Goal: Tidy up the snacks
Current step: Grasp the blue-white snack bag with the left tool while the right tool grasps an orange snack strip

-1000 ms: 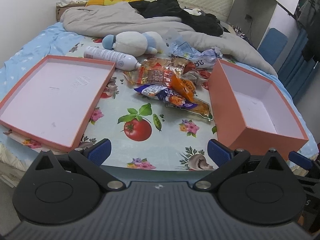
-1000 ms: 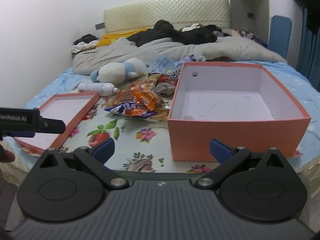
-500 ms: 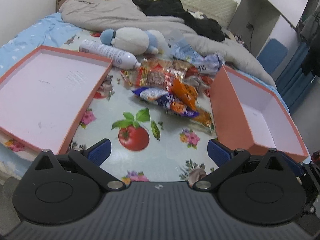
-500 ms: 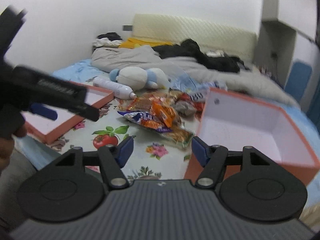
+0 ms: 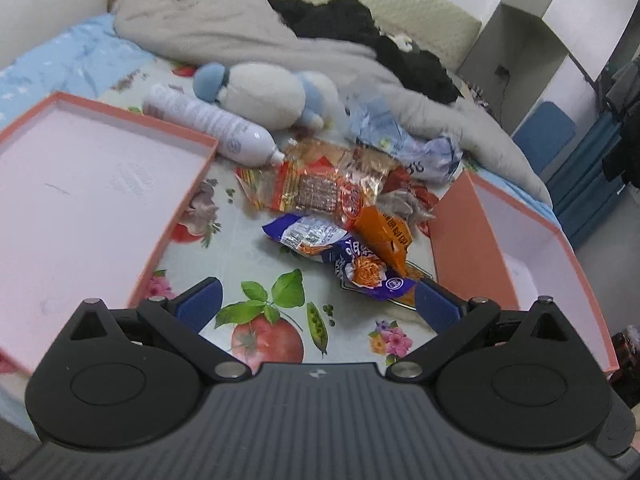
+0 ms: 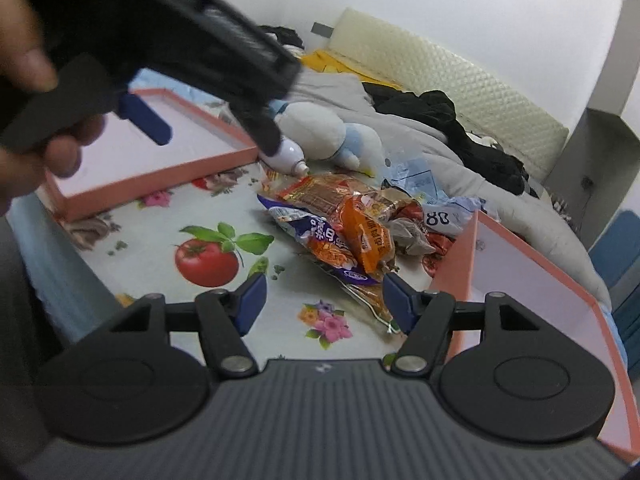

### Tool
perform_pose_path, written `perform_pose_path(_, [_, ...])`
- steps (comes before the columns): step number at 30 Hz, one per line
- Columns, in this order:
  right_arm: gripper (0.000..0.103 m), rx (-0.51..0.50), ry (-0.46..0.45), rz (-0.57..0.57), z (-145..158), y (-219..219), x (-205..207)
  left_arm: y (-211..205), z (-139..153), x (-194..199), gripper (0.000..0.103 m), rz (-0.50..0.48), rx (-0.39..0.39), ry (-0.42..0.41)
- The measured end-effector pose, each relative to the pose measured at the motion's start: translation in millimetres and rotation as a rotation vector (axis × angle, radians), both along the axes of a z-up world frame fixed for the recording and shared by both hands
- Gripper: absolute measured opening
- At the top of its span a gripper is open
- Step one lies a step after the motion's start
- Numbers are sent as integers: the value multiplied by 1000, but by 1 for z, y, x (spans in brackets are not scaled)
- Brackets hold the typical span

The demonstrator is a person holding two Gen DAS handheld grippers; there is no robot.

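Observation:
A heap of snack packets lies on the flowered cloth: an orange packet (image 5: 386, 236) (image 6: 366, 234), a blue-purple packet (image 5: 340, 256) (image 6: 320, 244) and a clear red-orange packet (image 5: 320, 188) (image 6: 320, 194). An open orange box (image 5: 472, 248) (image 6: 460, 264) stands right of the heap. Its lid (image 5: 100, 196) (image 6: 160, 172) lies open-side up on the left. My left gripper (image 5: 316, 304) is open and empty, low over the cloth just short of the heap. My right gripper (image 6: 324, 300) is open and empty, close to the heap's near edge. The left gripper's body fills the upper left of the right wrist view.
A white spray bottle (image 5: 208, 124) (image 6: 290, 156) and a blue-white plush toy (image 5: 264, 94) (image 6: 328, 132) lie behind the heap. A crumpled blue-white wrapper (image 5: 404, 144) lies behind the snacks. Grey quilt (image 5: 248, 36) and black clothes (image 5: 360, 28) cover the far bed. The bed's front edge is beneath both grippers.
Both grippers have moved forward and down toward the snack heap. The right gripper swung left from facing the box and its jaws have narrowed. The left gripper now crosses the right wrist view.

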State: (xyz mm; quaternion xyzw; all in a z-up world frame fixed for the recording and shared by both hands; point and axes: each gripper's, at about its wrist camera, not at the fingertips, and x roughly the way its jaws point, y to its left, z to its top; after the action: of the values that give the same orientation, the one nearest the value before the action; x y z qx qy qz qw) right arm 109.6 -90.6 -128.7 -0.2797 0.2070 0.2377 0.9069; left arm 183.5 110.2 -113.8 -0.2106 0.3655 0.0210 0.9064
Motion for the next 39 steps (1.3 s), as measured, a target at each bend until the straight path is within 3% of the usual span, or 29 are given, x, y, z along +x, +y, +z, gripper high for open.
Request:
perform_pose_path(3, [65, -61, -17, -22, -14, 12, 13, 10, -14, 24, 102, -16, -49, 17])
perform_pose_path(9, [65, -187, -26, -77, -45, 30, 42, 30, -54, 73, 98, 2, -257, 83])
perform_pose_path(15, [65, -224, -15, -122, -63, 38, 68, 32, -81, 104, 95, 4, -378, 140])
perform_pose_path(21, [65, -274, 5, -140, -79, 48, 85, 25, -97, 125, 86, -21, -397, 193])
perform_pose_path(23, [61, -294, -10, -149, -82, 51, 87, 25, -102, 132, 73, -26, -403, 213])
perform_pose_path(26, [60, -322, -20, -153, -84, 55, 88, 29, -112, 139, 68, -10, -454, 221])
perform_pose_path(39, [53, -364, 18, -136, -83, 57, 112, 33, -125, 148, 53, -13, -488, 221])
